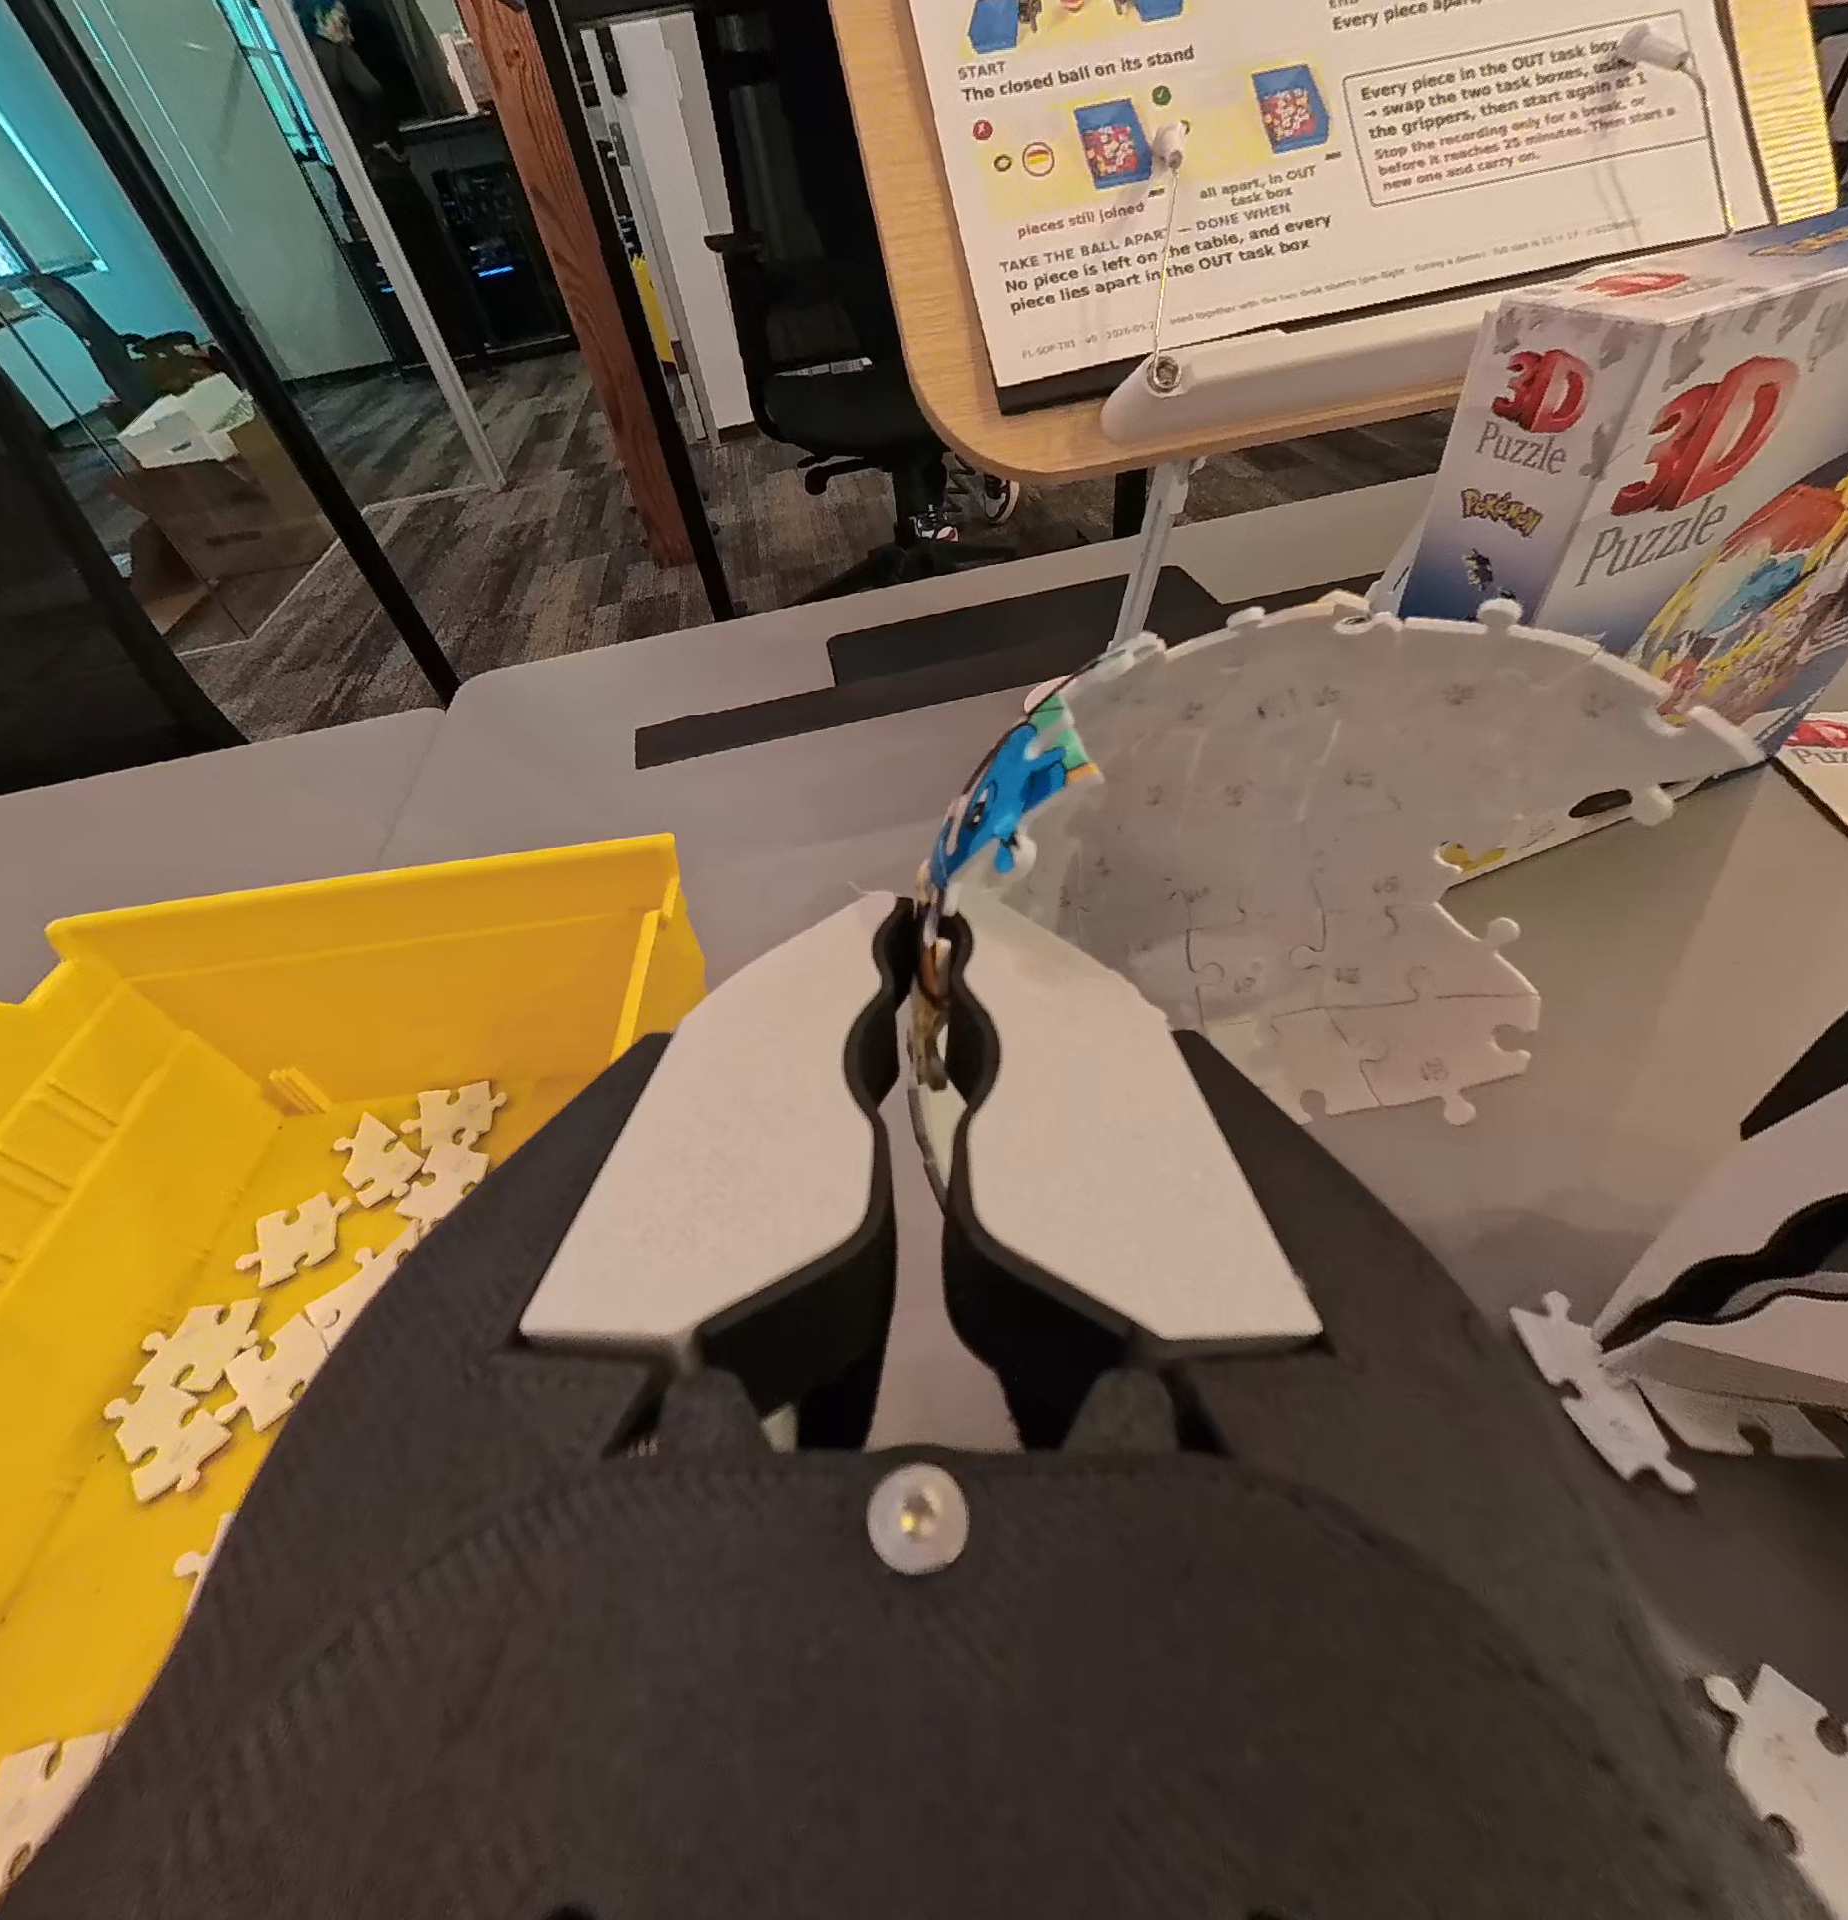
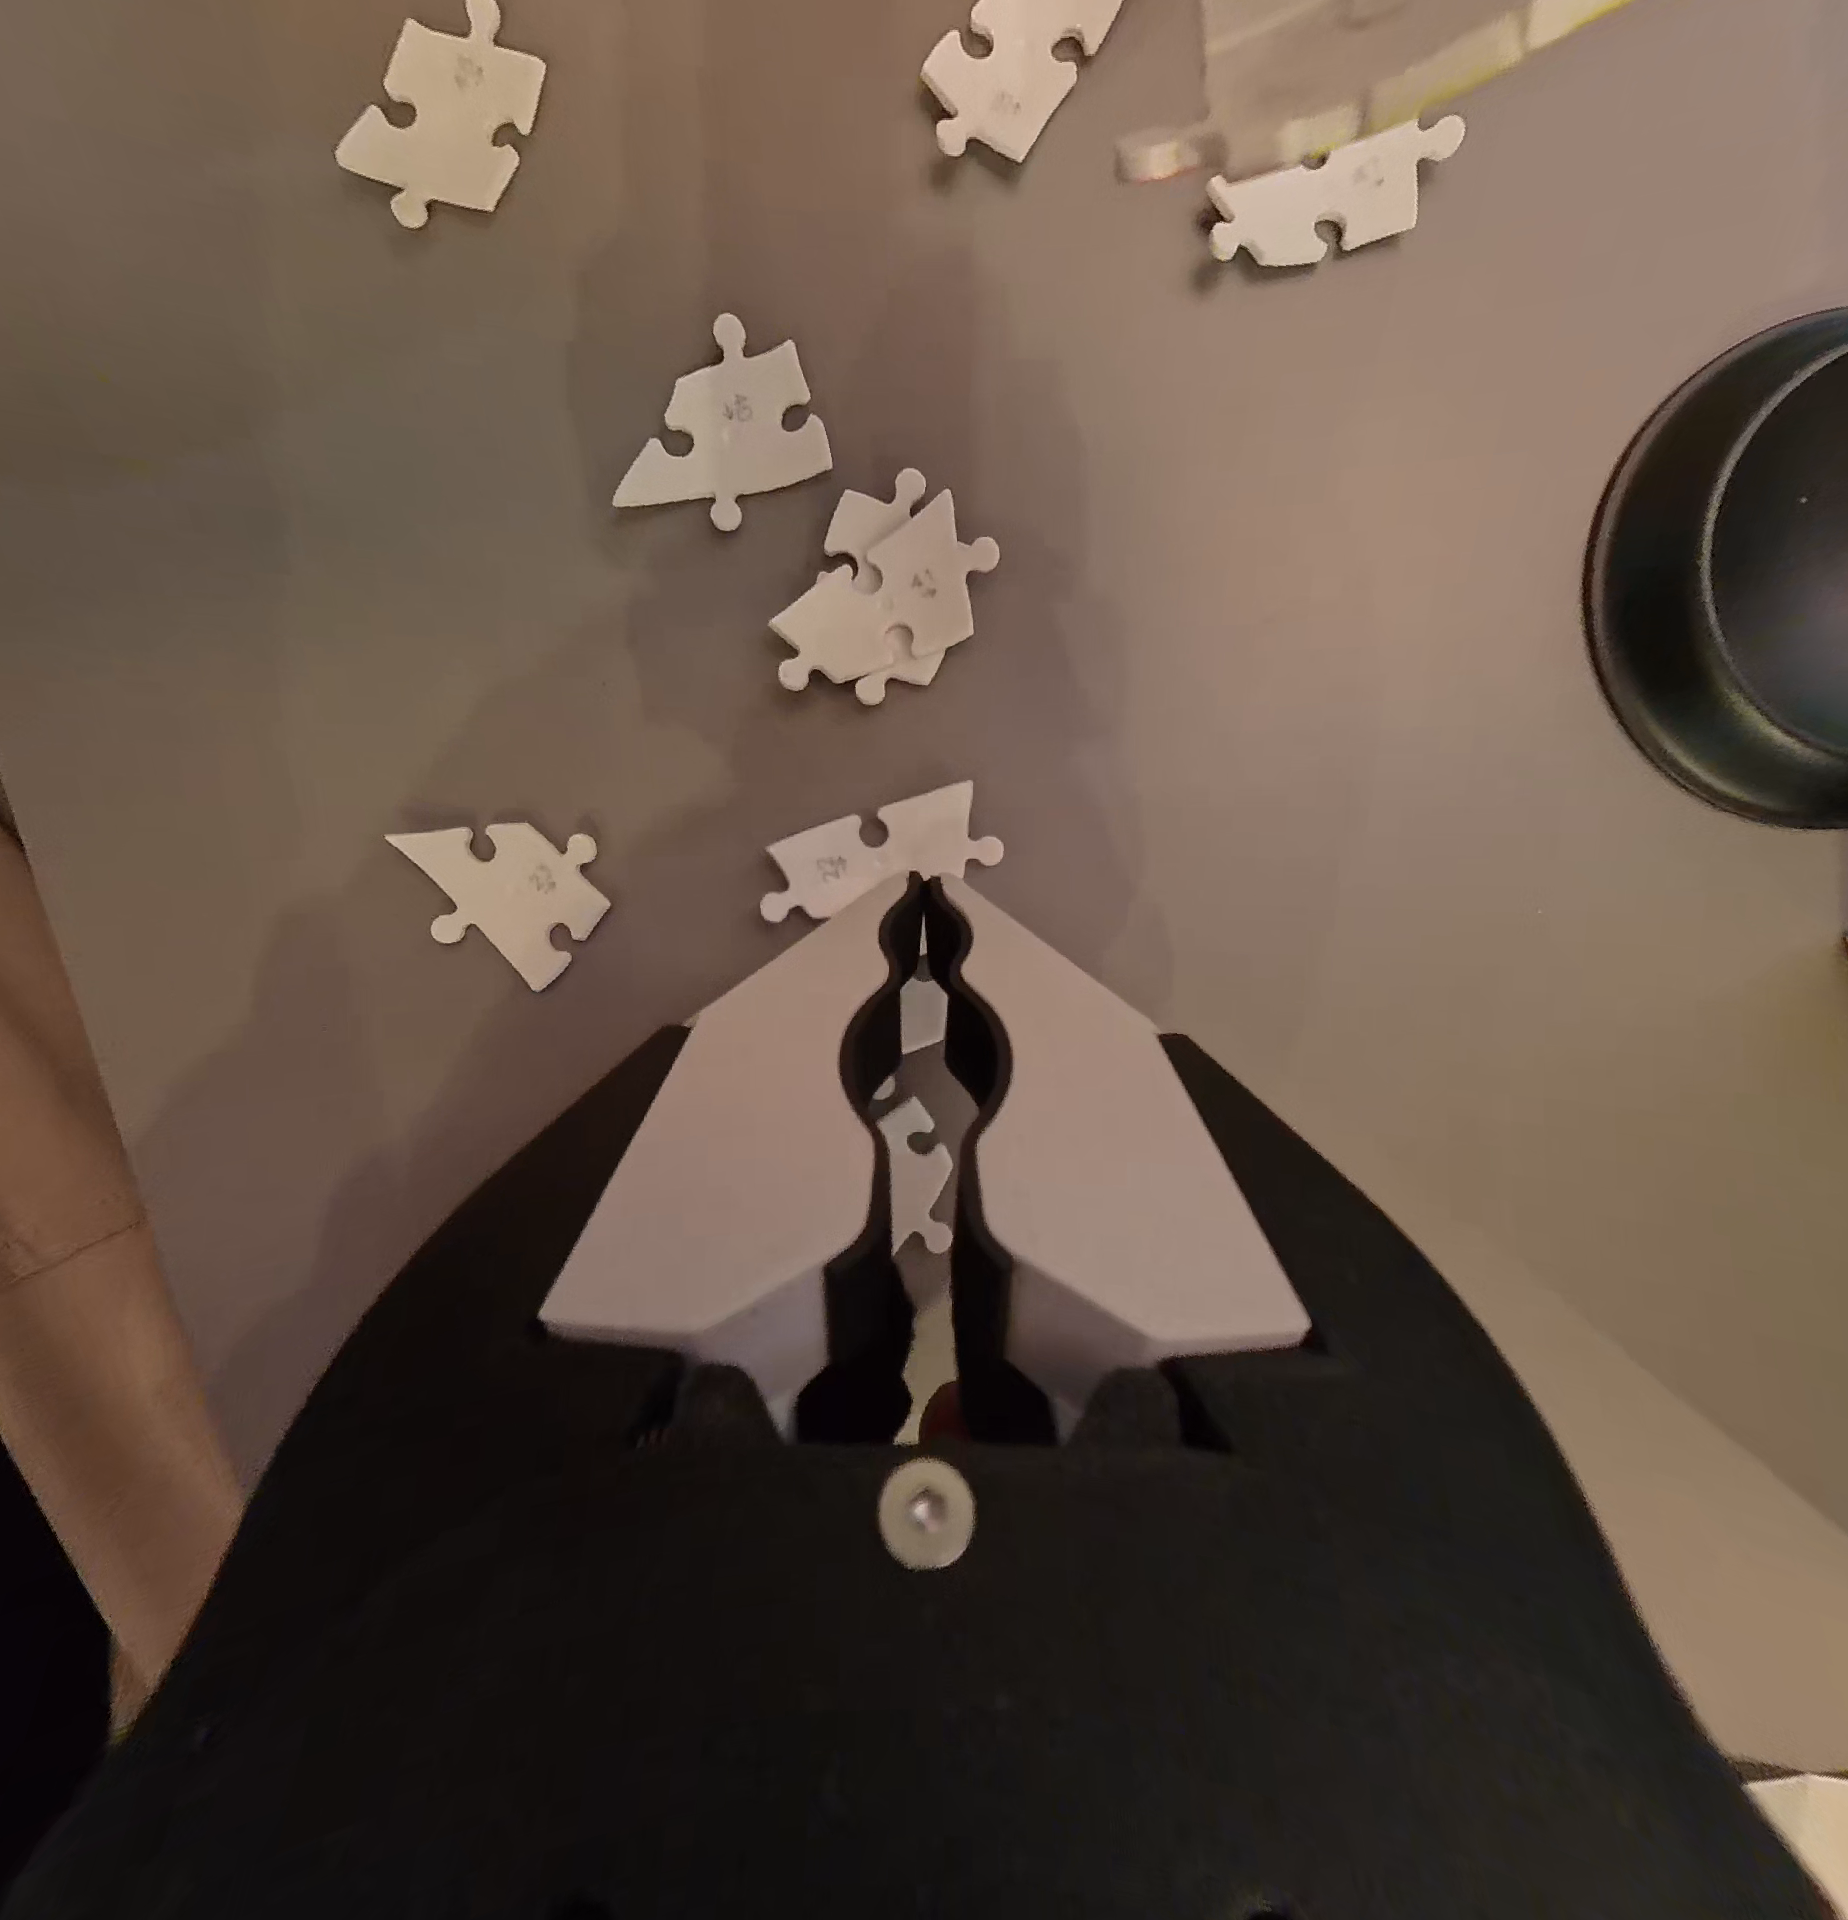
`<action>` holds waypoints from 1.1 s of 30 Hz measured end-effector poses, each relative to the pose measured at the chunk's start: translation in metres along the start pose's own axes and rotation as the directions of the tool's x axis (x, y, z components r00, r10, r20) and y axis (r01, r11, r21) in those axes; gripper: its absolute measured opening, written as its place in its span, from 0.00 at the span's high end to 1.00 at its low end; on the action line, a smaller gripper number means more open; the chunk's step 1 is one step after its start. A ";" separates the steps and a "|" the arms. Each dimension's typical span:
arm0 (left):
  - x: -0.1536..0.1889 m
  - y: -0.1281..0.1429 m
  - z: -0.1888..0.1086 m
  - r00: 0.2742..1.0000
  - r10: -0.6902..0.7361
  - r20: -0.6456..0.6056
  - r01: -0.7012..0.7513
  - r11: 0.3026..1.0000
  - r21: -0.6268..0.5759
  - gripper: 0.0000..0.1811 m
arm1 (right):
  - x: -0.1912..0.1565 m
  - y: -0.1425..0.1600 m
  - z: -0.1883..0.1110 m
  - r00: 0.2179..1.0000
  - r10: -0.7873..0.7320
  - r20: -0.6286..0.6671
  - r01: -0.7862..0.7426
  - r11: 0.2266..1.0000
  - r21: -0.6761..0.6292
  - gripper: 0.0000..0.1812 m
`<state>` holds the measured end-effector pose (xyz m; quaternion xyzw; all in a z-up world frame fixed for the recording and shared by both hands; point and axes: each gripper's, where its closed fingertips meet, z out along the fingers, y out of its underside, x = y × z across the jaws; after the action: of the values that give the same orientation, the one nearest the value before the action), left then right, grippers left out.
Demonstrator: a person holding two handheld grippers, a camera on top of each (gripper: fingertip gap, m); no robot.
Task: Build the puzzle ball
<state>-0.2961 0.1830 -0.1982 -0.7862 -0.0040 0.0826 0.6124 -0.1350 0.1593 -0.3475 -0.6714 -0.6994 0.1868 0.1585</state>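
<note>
The left tool [image 1: 930, 997] was clamped on the rim of the half-built puzzle ball [image 1: 1315, 831], a curved shell held above the grey worktop [image 1: 587, 790] with its white inner face toward the camera; only a strip of its printed outside showed. Just left of that tool, the yellow bin [image 1: 276, 987] of loose pieces [image 1: 276, 1340] was cut off by the picture's edge. Behind the shell stood the puzzle box [image 1: 1626, 468], near the worktop's far edge.

The right tool [image 2: 925, 904] was closed on a white piece [image 2: 915, 1164], seen only through the gap between its fingers. Just past its tip lay another piece [image 2: 858, 857], whether touching I could not tell. Farther on, scattered pieces [image 2: 733, 436] left bare worktop between them. A black ring stand [image 2: 1668, 561] was cropped at the right.
</note>
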 end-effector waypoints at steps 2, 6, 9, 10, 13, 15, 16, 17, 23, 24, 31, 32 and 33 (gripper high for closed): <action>0.000 0.000 0.000 1.000 -0.001 0.001 0.001 1.000 0.001 0.98 | 0.000 0.001 0.000 1.000 -0.001 -0.007 0.001 1.000 -0.003 1.00; -0.001 0.000 0.000 1.000 -0.003 0.001 0.003 1.000 0.000 0.98 | 0.000 0.002 -0.001 0.999 0.018 -0.038 -0.018 1.000 0.008 1.00; -0.001 0.001 0.001 1.000 -0.006 -0.001 0.006 1.000 -0.002 0.98 | 0.000 0.003 -0.002 0.998 0.040 -0.053 -0.037 0.999 0.038 1.00; -0.001 0.001 0.001 1.000 -0.006 -0.002 0.006 1.000 -0.003 0.98 | 0.000 0.003 -0.002 0.997 0.044 -0.059 -0.041 0.998 0.042 1.00; 0.001 0.001 0.001 1.000 -0.007 -0.005 0.007 1.000 -0.002 0.98 | 0.001 0.003 -0.006 0.996 0.063 -0.069 -0.059 0.996 0.061 1.00; 0.001 0.001 0.001 1.000 -0.006 -0.005 0.006 1.000 -0.001 0.98 | 0.001 0.007 -0.006 0.995 0.068 -0.076 -0.065 0.997 0.050 1.00; 0.001 0.001 0.001 1.000 -0.006 -0.006 0.006 1.000 -0.001 0.98 | 0.001 0.007 -0.005 0.994 0.068 -0.081 -0.064 0.996 0.055 1.00; 0.001 0.000 0.000 1.000 -0.006 -0.006 0.006 1.000 0.000 0.98 | 0.001 0.007 -0.006 0.994 0.066 -0.085 -0.061 0.997 0.057 1.00; 0.001 -0.001 0.000 1.000 -0.006 -0.004 0.006 1.000 0.002 0.98 | -0.008 -0.001 -0.005 0.996 0.044 -0.074 -0.039 0.996 0.077 1.00; 0.001 -0.001 0.000 1.000 -0.006 -0.004 0.006 1.000 0.002 0.98 | -0.007 0.001 -0.002 0.996 0.042 -0.080 -0.037 0.997 0.067 1.00; 0.002 0.000 0.000 1.000 -0.005 -0.007 0.005 1.000 0.001 0.98 | -0.001 0.002 -0.002 0.993 0.075 -0.087 -0.068 0.994 0.083 1.00; 0.002 0.000 0.000 1.000 -0.006 -0.007 0.006 1.000 0.001 0.98 | 0.000 0.003 -0.002 0.993 0.080 -0.087 -0.073 0.994 0.080 1.00; 0.002 0.000 0.000 1.000 -0.006 -0.007 0.006 1.000 0.001 0.98 | 0.001 0.003 -0.002 0.992 0.091 -0.085 -0.084 0.993 0.087 1.00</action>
<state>-0.2945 0.1835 -0.1985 -0.7861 -0.0040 0.0781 0.6131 -0.1314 0.1608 -0.3475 -0.7019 -0.6532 0.1926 0.2088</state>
